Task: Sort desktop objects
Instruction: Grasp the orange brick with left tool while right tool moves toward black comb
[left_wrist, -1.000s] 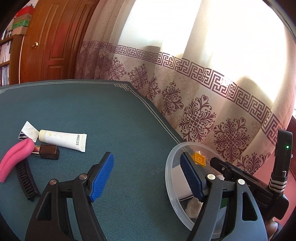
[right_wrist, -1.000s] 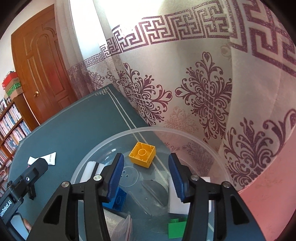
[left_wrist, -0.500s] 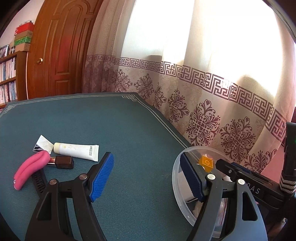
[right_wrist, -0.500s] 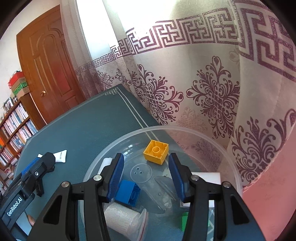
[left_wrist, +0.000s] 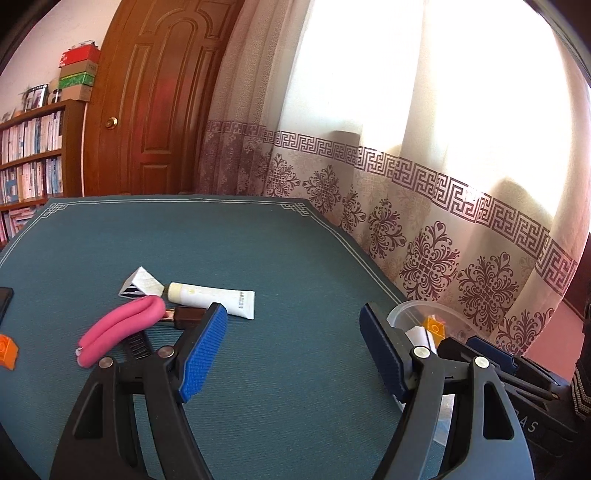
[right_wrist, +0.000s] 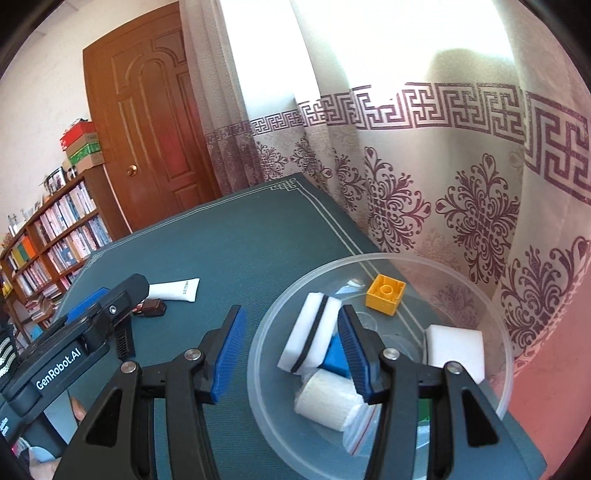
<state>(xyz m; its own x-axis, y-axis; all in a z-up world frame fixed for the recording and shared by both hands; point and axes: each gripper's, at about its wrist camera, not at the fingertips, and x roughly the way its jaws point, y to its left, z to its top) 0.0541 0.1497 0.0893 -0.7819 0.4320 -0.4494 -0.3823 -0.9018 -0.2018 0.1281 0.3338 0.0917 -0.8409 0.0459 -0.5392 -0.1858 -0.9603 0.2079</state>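
While both grippers, left gripper (left_wrist: 291, 347) and right gripper (right_wrist: 291, 350), are hanging wide and empty, the right one's finger (right_wrist: 352, 354) is risking tipping the bowl (right_wrist: 491, 321) at 3 o'clock.

A clear round plastic bowl (right_wrist: 384, 258) sits at the right edge of the desk (left_wrist: 258, 258). In it lie a yellow brick (right_wrist: 384, 297) at the far side, a white sponge with a black stripe (right_wrist: 312, 338), a blue brick (right_wrist: 336, 356), a white roll in a zip bag (right_wrist: 327, 400) and a white block (right_wrist: 456, 349). Left on the desk lie a white tube (left_wrist: 212, 299), a pink curved piece (left_wrist: 118, 330), a black comb (left_wrist: 138, 343), a brown case (left_wrist: 188, 317) and an orange brick (left_wrist: 7, 350).
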